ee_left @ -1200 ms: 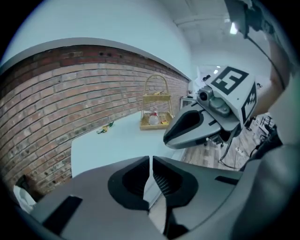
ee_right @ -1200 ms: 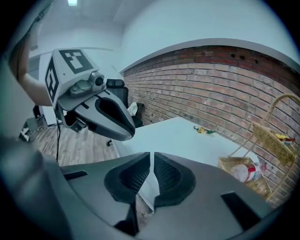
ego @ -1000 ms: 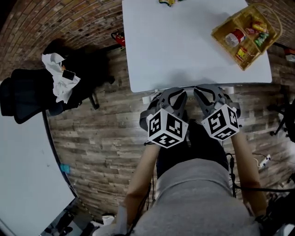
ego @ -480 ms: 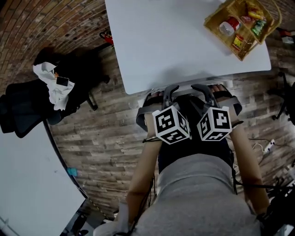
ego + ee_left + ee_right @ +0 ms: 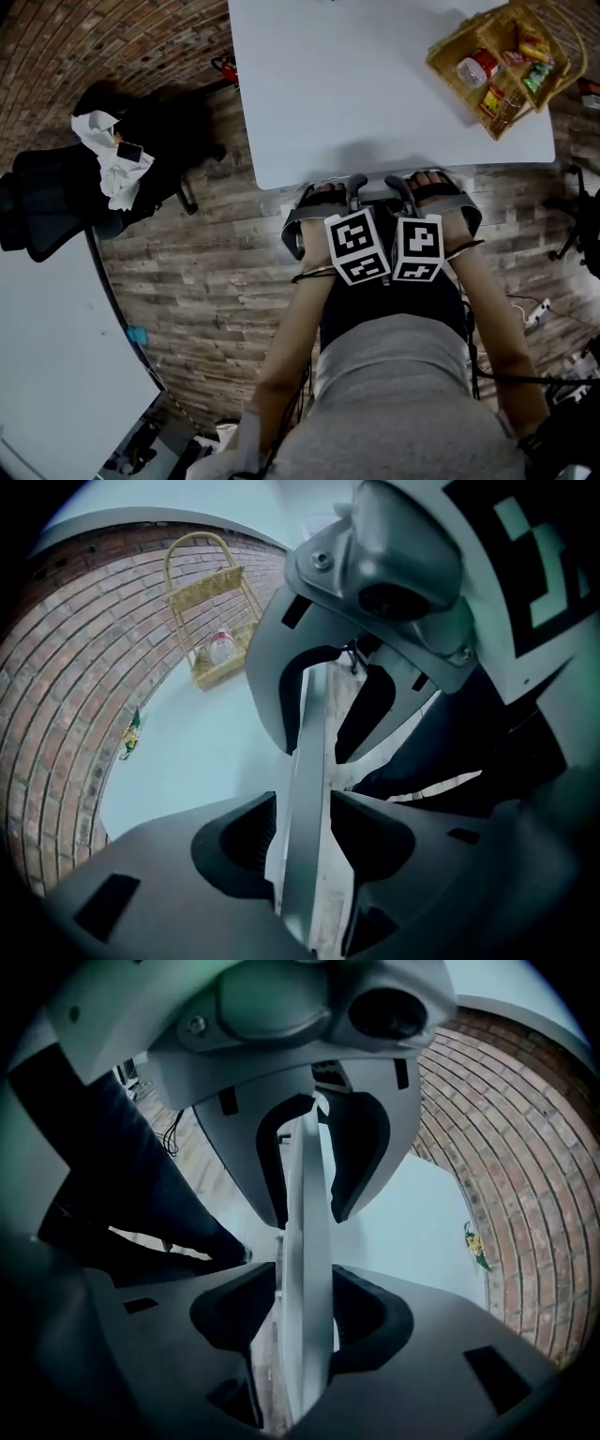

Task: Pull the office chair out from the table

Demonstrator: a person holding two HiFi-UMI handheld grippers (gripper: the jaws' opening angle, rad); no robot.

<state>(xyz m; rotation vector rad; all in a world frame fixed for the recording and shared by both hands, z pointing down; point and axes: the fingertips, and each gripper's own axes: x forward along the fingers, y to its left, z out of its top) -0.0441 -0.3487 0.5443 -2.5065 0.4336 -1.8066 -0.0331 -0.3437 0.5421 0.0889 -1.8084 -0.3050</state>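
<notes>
The office chair [image 5: 389, 305] is black with grey armrests [image 5: 292, 230] and stands tucked against the near edge of the white table [image 5: 375, 84], right in front of me. The grey top rim of its backrest [image 5: 309, 761] runs upright through both gripper views. My left gripper [image 5: 342, 187] [image 5: 302, 832] points steeply down astride that rim, its jaws opening, with a gap showing beside the pads. My right gripper [image 5: 403, 186] [image 5: 305, 1312] sits close beside it, open, with the same rim [image 5: 307, 1241] between its jaws. Each gripper view also shows the other gripper ahead.
A wicker basket [image 5: 502, 61] of snacks sits on the table's far right. A second black chair [image 5: 56, 202] with a white cloth [image 5: 108, 155] stands at left on the wood floor. Another white tabletop [image 5: 47, 375] fills the lower left. Cables and a power strip [image 5: 537, 314] lie at right.
Both grippers have sunk toward the chair back, drawn closer together and rolled so their marker cubes face up. Their jaws have spread and now straddle the backrest rim.
</notes>
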